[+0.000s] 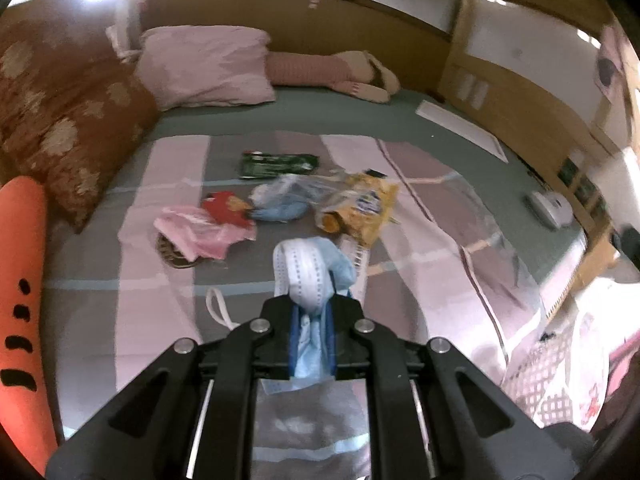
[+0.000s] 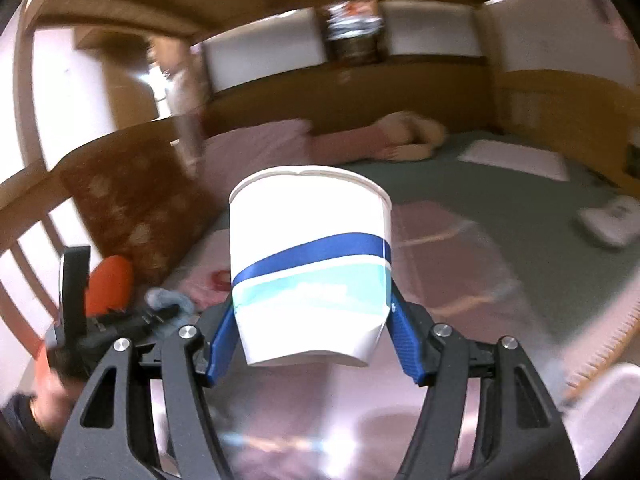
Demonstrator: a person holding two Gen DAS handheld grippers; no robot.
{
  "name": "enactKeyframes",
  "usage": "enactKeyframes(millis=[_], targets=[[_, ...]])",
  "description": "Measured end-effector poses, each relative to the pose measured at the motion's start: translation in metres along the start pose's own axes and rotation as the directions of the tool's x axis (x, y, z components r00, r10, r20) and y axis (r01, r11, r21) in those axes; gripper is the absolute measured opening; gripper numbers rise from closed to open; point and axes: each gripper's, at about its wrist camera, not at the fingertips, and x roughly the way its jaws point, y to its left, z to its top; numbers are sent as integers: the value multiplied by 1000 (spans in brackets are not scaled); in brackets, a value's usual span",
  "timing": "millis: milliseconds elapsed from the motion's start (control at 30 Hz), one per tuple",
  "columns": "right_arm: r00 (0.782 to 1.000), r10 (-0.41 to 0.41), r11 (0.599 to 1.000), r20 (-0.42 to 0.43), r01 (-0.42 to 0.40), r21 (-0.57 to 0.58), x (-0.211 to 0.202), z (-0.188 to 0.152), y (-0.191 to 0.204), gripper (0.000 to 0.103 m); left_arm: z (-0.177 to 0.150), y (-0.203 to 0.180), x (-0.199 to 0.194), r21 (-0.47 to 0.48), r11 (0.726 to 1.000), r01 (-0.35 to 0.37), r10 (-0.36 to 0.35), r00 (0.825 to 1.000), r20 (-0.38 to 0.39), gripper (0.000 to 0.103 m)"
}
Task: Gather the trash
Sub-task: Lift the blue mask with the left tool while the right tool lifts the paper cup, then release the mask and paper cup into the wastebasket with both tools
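Note:
My left gripper (image 1: 312, 312) is shut on a crumpled blue and white face mask (image 1: 308, 268) and holds it above the bed. On the striped blanket (image 1: 168, 216) beyond it lie a green wrapper (image 1: 278, 164), a clear plastic bag (image 1: 288, 194), a yellow snack bag (image 1: 360, 206), a red wrapper (image 1: 226, 206), a pink plastic bag (image 1: 196, 232) and a small basket (image 1: 172, 254). My right gripper (image 2: 312, 332) is shut on a white paper cup with a blue band (image 2: 310, 264), held upright above the bed. The left gripper (image 2: 120, 320) shows at that view's lower left.
A brown floral pillow (image 1: 68, 128), a pink pillow (image 1: 204, 66) and a plush toy (image 1: 340, 70) lie at the head of the bed. An orange cushion (image 1: 20, 280) is at the left. A white device (image 1: 550, 208) and a white pad (image 1: 460, 128) lie at the right.

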Motion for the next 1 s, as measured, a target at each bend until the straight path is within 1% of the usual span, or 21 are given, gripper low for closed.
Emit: enactKeyframes(millis=[67, 100, 133, 167, 267, 300, 367, 433, 467, 500, 567, 600, 633, 733, 767, 800, 833, 867, 933, 967, 1000], targets=[[995, -96, 995, -3, 96, 14, -37, -19, -38, 66, -5, -12, 1, 36, 999, 18, -17, 1000, -9, 11], [986, -164, 986, -15, 165, 36, -61, -33, -65, 66, -6, -17, 2, 48, 998, 29, -29, 1000, -13, 11], [978, -206, 977, -29, 207, 51, -74, -42, -82, 66, -7, -23, 2, 63, 997, 44, -43, 999, -16, 11], [964, -259, 963, -55, 262, 69, -90, -54, -104, 66, -9, -30, 3, 79, 996, 51, -49, 999, -17, 11], [927, -359, 918, -113, 372, 138, -118, -87, -156, 68, -11, -54, 4, 116, 990, 84, -82, 996, -25, 11], [915, -384, 901, -123, 401, 168, -125, -98, -172, 72, -11, -62, 4, 134, 987, 91, -88, 996, -23, 11], [889, -439, 870, -132, 457, 186, -129, -119, -195, 91, -14, -99, 0, 207, 971, 122, -120, 992, -25, 11], [850, -493, 833, -187, 523, 181, -129, -132, -210, 91, -19, -136, -5, 263, 950, 171, -165, 985, -44, 11], [847, -502, 825, -176, 530, 197, -136, -133, -214, 91, -22, -155, -7, 282, 937, 206, -197, 979, -62, 11], [852, -507, 818, -128, 523, 239, -152, -130, -217, 91, -25, -181, -10, 299, 917, 263, -245, 965, -97, 11], [856, -511, 810, -72, 508, 291, -175, -122, -221, 91, -32, -231, -14, 340, 863, 373, -329, 927, -179, 11], [853, -519, 802, -45, 505, 320, -188, -117, -224, 91, -40, -265, -19, 371, 814, 447, -382, 893, -237, 11], [848, -530, 792, -12, 499, 352, -203, -110, -228, 92, -46, -289, -23, 390, 777, 495, -417, 868, -270, 12], [835, -547, 774, 62, 476, 417, -240, -92, -233, 93, -63, -365, -31, 426, 682, 594, -488, 804, -341, 16], [830, -551, 771, 83, 469, 431, -250, -87, -232, 94, -69, -392, -29, 427, 653, 626, -504, 779, -373, 26], [824, -556, 769, 105, 463, 441, -259, -82, -230, 94, -73, -408, -26, 419, 638, 646, -514, 763, -392, 37], [819, -560, 770, 128, 457, 445, -267, -77, -225, 95, -76, -424, -20, 409, 637, 654, -513, 755, -409, 74], [815, -561, 772, 142, 454, 445, -271, -74, -222, 95, -78, -433, -15, 407, 646, 646, -501, 761, -413, 101], [819, -553, 784, 155, 448, 430, -272, -68, -215, 96, -80, -441, -7, 423, 660, 621, -474, 781, -407, 100], [825, -545, 791, 149, 447, 418, -268, -65, -213, 96, -77, -435, -5, 422, 677, 604, -460, 794, -398, 100], [838, -528, 805, 140, 440, 398, -261, -65, -209, 96, -74, -425, -5, 404, 687, 603, -466, 793, -392, 100]])
